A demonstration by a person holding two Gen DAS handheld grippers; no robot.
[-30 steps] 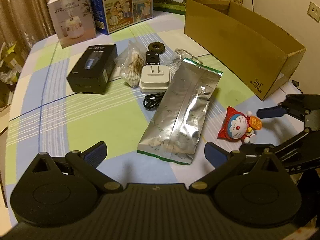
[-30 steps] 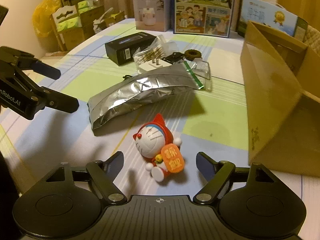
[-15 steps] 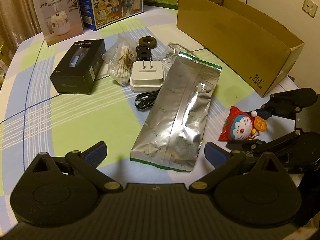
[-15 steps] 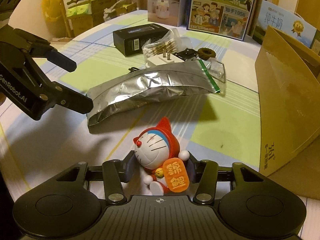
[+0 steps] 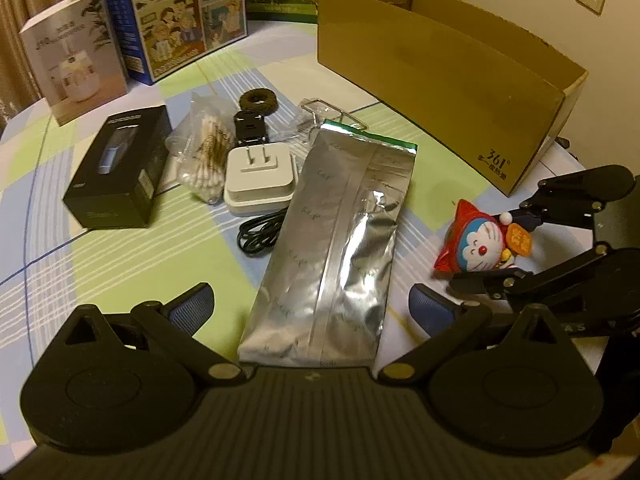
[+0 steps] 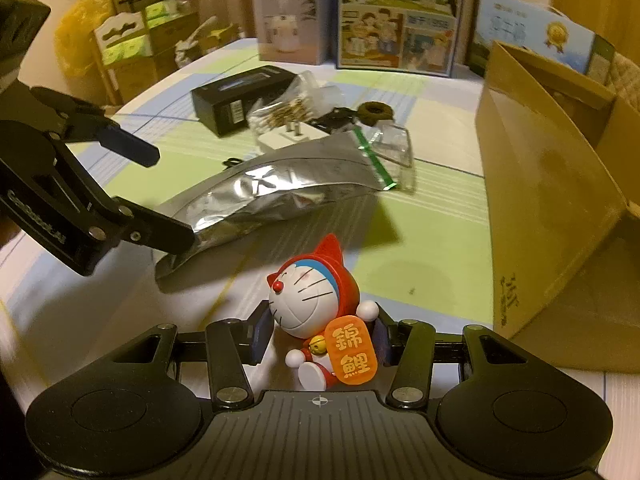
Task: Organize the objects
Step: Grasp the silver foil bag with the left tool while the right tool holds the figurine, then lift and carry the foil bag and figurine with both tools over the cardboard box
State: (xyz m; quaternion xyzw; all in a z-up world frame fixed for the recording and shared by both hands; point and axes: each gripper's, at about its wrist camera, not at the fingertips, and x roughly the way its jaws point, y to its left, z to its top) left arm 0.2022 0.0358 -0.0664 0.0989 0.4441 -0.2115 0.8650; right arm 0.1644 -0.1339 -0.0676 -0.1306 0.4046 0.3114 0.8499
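Observation:
A small blue-and-white cat figurine point(image 6: 308, 300) in a red hood, with an orange plaque, sits between my right gripper's point(image 6: 320, 334) fingers, which are shut on its body. In the left wrist view the figurine point(image 5: 476, 240) shows at the right, held by the right gripper point(image 5: 500, 250) near the table edge. My left gripper point(image 5: 312, 310) is open, its blue pads on either side of the near end of a long silver foil bag point(image 5: 344, 232). An open cardboard box point(image 5: 440, 64) stands behind and to the right.
On the checked tablecloth lie a black product box point(image 5: 120, 172), a bag of cotton swabs point(image 5: 208, 152), a white charger point(image 5: 260, 176) with a black cable point(image 5: 256, 232), a dark ring point(image 5: 258, 100) and a clear plastic bag point(image 5: 320, 114). Printed cartons point(image 5: 184, 20) line the back.
My right gripper has gone from open around the figurine to shut on it. The left gripper has moved forward over the near end of the foil bag and stays open.

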